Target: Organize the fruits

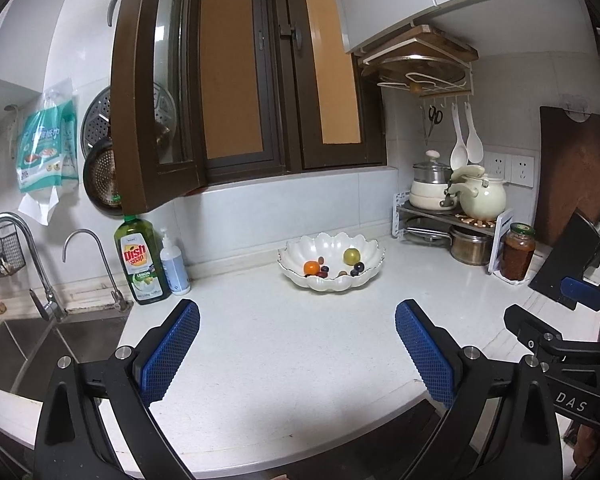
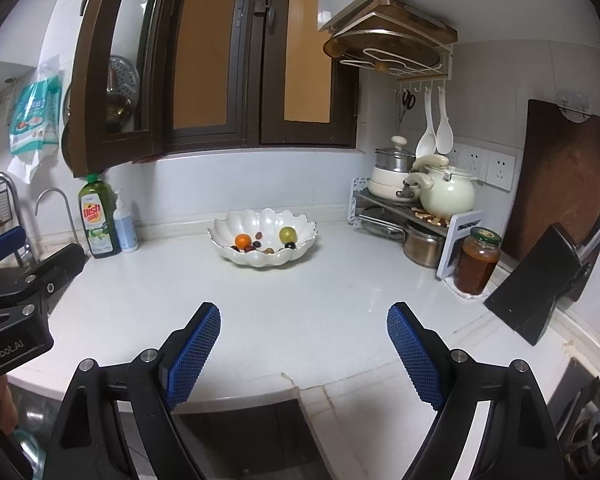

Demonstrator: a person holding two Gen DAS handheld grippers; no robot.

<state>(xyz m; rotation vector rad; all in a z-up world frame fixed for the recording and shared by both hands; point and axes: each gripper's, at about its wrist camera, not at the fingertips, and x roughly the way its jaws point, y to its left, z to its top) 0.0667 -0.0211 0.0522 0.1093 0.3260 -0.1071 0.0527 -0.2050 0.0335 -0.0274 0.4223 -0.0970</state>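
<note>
Both claws spread, empty: left claw (image 1: 297, 350), right claw (image 2: 304, 350). Risk: small round fruits squirt from pads, white scalloped ceramic bowl (image 2: 236, 254) slides on white surface (image 2: 300, 300).

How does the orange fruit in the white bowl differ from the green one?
The orange fruit is vivid orange; the green fruit is pale yellow-green. The orange fruit looks slightly smaller than the green one. The orange fruit sits on the bowl's left side near some small dark fruits, while the green fruit sits further right and back. Both are round and lie inside the same scalloped bowl.
</note>
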